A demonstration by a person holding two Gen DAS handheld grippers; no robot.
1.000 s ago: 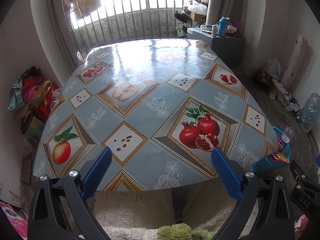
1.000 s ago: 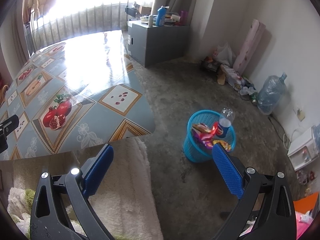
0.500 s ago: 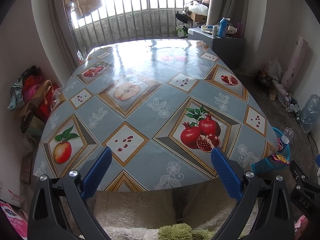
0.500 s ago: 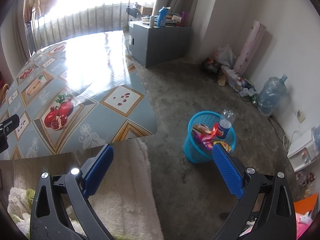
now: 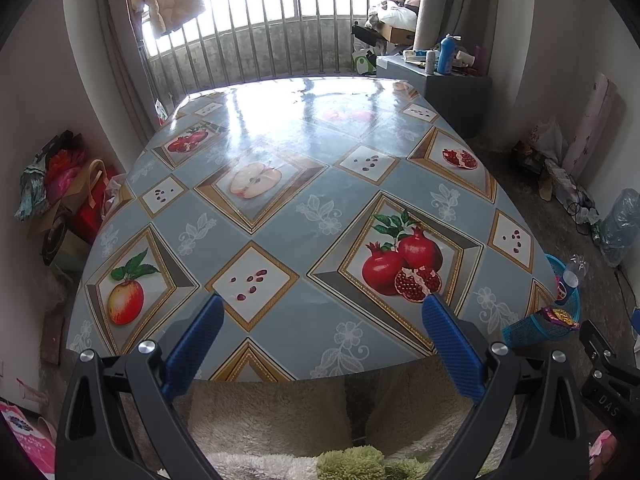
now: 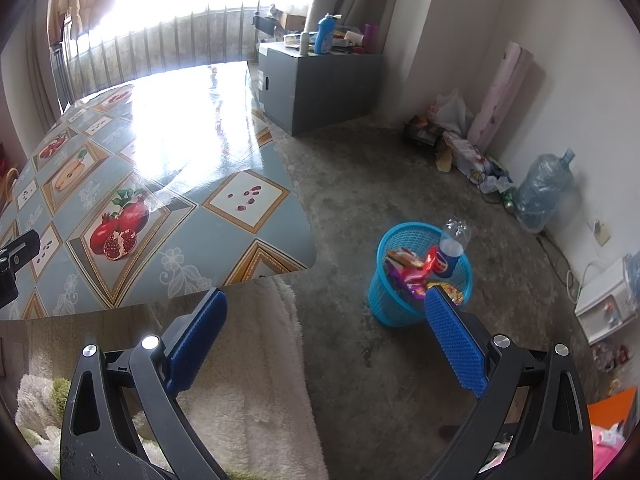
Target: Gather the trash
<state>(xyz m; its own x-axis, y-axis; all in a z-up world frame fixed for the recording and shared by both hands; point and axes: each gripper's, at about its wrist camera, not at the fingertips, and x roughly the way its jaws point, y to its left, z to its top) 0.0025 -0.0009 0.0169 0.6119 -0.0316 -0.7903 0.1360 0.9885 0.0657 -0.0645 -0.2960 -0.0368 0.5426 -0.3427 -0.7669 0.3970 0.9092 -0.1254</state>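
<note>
A blue mesh waste basket (image 6: 390,308) stands on the concrete floor right of the table. It holds snack wrappers (image 6: 408,270) and an upright plastic bottle (image 6: 450,248). The basket also shows in the left wrist view (image 5: 532,330) past the table's right corner. My right gripper (image 6: 324,304) is open and empty, above the floor beside the basket. My left gripper (image 5: 320,308) is open and empty over the near edge of the table (image 5: 304,184), which has a fruit-print oilcloth.
A grey cabinet (image 6: 320,84) with bottles stands behind the table. A large water jug (image 6: 540,192) and clutter lie along the right wall. Bags (image 5: 64,196) are piled left of the table. A fluffy cream blanket (image 6: 248,384) lies below both grippers.
Both views shift very slightly; the left gripper drifts a little. Both grippers stay open and empty, and the basket has not moved.
</note>
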